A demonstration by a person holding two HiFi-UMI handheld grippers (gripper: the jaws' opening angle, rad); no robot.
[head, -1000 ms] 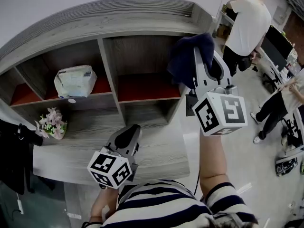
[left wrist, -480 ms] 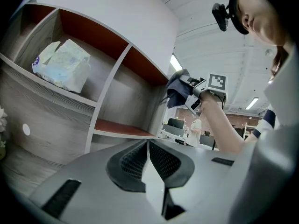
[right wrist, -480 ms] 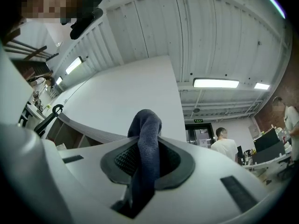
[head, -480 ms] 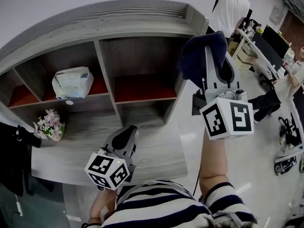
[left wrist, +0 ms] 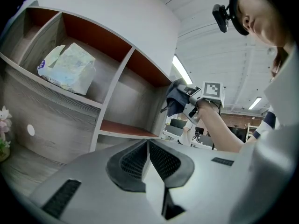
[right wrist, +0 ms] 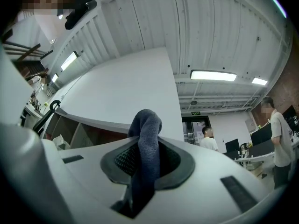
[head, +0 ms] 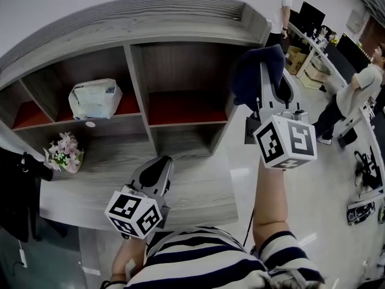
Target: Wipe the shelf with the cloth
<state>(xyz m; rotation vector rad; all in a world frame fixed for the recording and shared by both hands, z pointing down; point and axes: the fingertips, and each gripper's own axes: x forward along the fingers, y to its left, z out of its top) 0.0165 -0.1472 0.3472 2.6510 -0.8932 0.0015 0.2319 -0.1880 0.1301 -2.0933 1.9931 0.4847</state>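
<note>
A grey wood-grain shelf unit with red-floored upper compartments fills the head view. My right gripper is raised at the unit's right end, shut on a dark blue cloth that bunches over its tips. In the right gripper view the cloth is pinched between the jaws and sticks up past them. My left gripper hangs low over the wide lower shelf board, shut with nothing in it; its view shows its pads pressed together.
A white plastic package lies in the upper left compartment. A small pink flower bunch stands on the lower board's left end. People stand at desks to the right. A dark garment hangs at far left.
My right gripper with the cloth rose and shifted slightly right over the second, staying beside the shelf's right end. The left gripper dropped a little. People in the background moved away.
</note>
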